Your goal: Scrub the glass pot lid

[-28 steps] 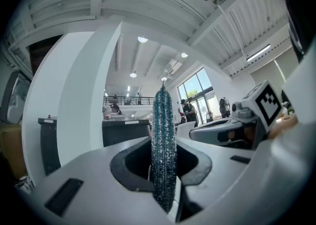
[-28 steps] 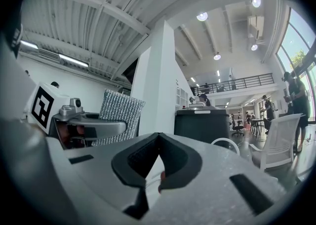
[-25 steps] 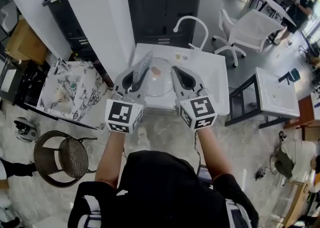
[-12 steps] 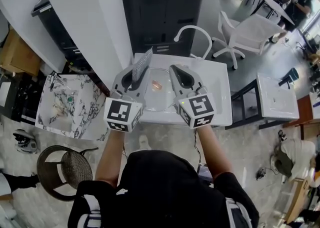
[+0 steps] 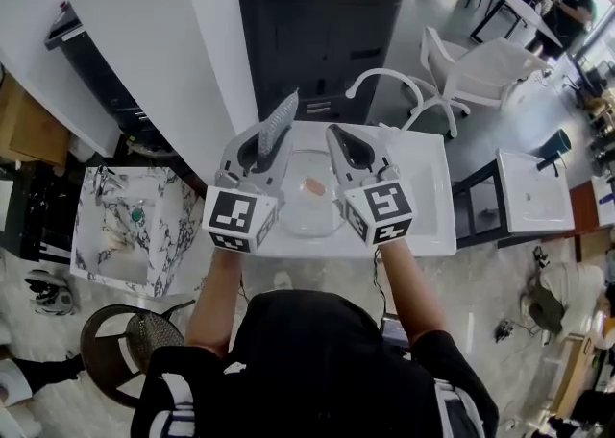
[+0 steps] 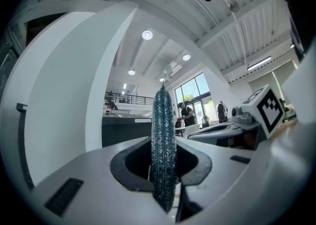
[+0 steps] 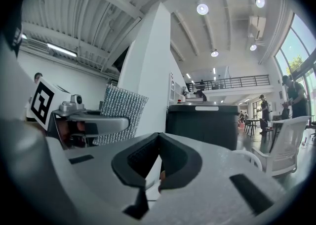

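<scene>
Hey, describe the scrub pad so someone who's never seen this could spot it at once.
Find the white sink in front of the dark cabinet. The left tongs hover over its left side, shut on the pad. It is a glittery silver-blue sheet standing on edge, while the right tongs beside it hold nothing.

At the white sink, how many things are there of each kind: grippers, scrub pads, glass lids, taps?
Grey two-jaw grippers: 2, the left gripper and the right gripper
Sparkly blue-green scrub pad: 1
Clear round glass pot lid: 1
White curved tap: 1
Total: 5
</scene>
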